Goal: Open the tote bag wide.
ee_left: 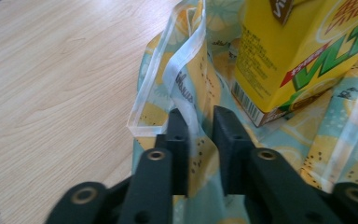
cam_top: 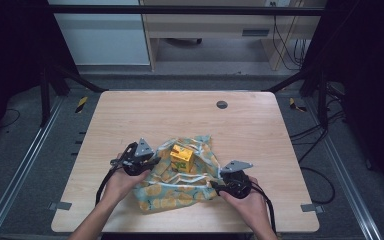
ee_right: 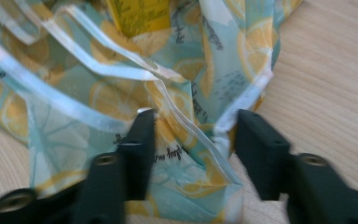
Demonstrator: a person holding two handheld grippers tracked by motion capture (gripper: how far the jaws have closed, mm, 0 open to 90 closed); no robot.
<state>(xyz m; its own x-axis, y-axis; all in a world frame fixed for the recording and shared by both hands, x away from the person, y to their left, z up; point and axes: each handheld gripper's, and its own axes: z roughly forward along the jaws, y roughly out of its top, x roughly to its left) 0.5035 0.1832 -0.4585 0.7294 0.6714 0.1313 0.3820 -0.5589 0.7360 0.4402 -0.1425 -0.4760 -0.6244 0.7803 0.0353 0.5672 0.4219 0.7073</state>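
The yellow carton (cam_top: 181,157) sits on the lemon-print bag (cam_top: 180,192), bagging barely begun: left gripper (ee_left: 199,122) nearly closed on its hem, right gripper (ee_right: 193,135) wide around a fold.

High view looks down; both close gripper views share the bag (cam_top: 180,180).

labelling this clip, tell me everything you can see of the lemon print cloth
The lemon print cloth is thin, pale blue-green fabric with orange-yellow citrus slices and white hems, lying crumpled on the wooden table. A yellow drink carton stands on it. The left gripper pinches a fold at its left edge; the right gripper straddles its right edge, jaws open.
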